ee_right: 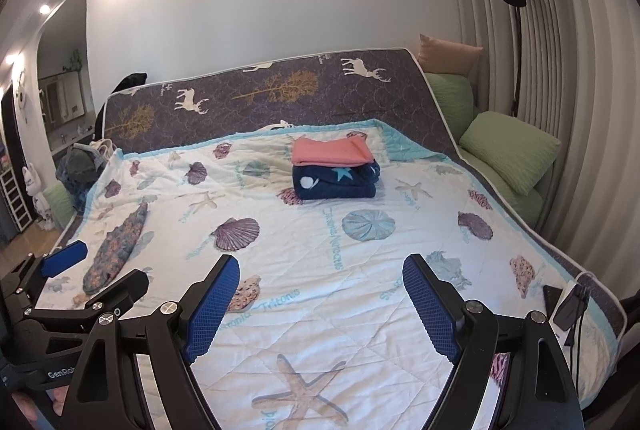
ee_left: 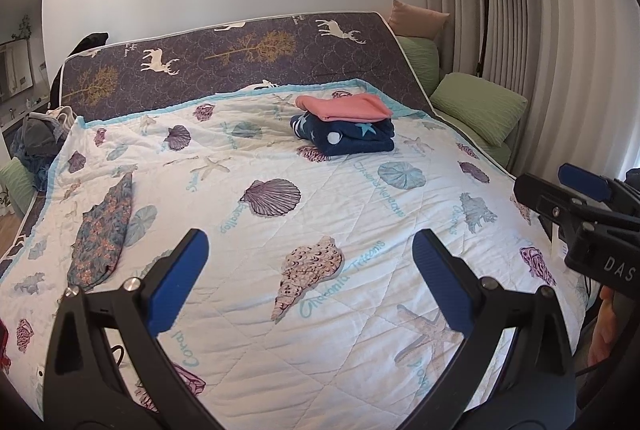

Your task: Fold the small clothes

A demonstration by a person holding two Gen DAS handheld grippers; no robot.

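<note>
Fingers on both grippers spread wide, nothing between them: left gripper [ee_left: 310,278] and right gripper [ee_right: 320,306] both hover over the seashell quilt [ee_left: 360,310], no contact. Right gripper also shows at the right edge of the left view. Floral garment [ee_left: 104,226] lies unfolded near the quilt's left edge. Further back, a stack of 2 folded pieces: pink top [ee_left: 346,107] sits on the navy star item [ee_left: 348,137]. Green pillows [ee_left: 478,106] far right.
</note>
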